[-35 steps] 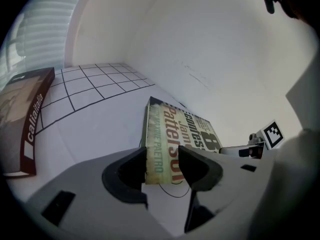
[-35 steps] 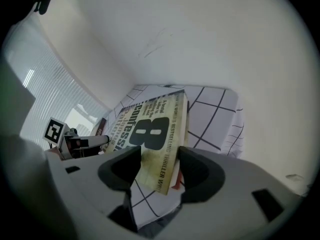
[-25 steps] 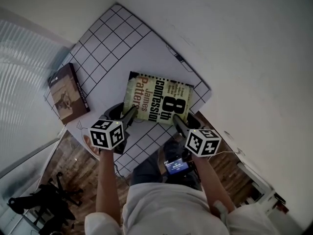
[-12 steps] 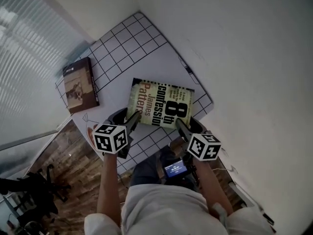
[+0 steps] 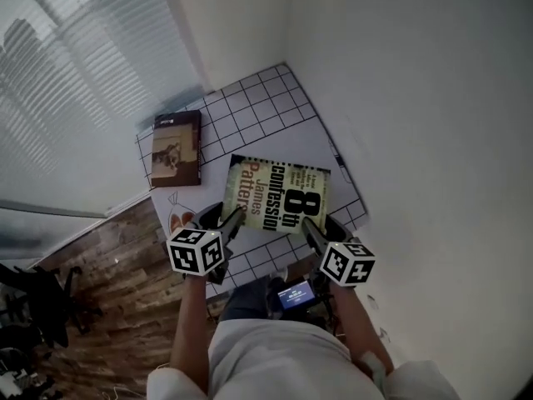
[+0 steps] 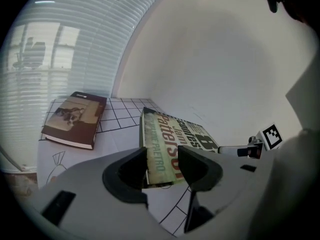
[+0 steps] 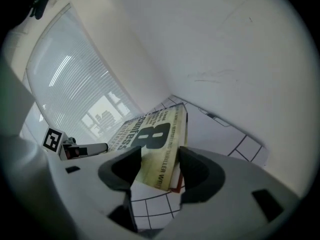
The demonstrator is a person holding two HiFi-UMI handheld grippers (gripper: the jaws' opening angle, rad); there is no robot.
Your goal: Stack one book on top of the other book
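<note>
A yellow-green paperback (image 5: 279, 194) lies lengthwise over the white grid mat (image 5: 258, 107), and both grippers hold its near edge. My left gripper (image 5: 231, 217) is shut on the near left corner, spine side (image 6: 159, 156). My right gripper (image 5: 309, 226) is shut on the near right corner (image 7: 157, 166). The near edge sits raised off the mat; whether the far edge touches it I cannot tell. A brown book (image 5: 176, 148) with a picture on its cover lies flat at the mat's far left, apart from the paperback; in the left gripper view this brown book (image 6: 75, 119) is ahead and to the left.
Window blinds (image 5: 75, 73) rise behind the mat's left side and a white wall (image 5: 416, 123) runs along its right. Wooden floor (image 5: 108, 298) lies below the mat's near edge. A small lit screen (image 5: 298, 292) hangs at the person's waist. A black chair (image 5: 33, 307) stands lower left.
The head view has swung, so the mat and both books sit further right and look smaller. Both grippers keep their hold, and the paperback seems a little nearer the brown book.
</note>
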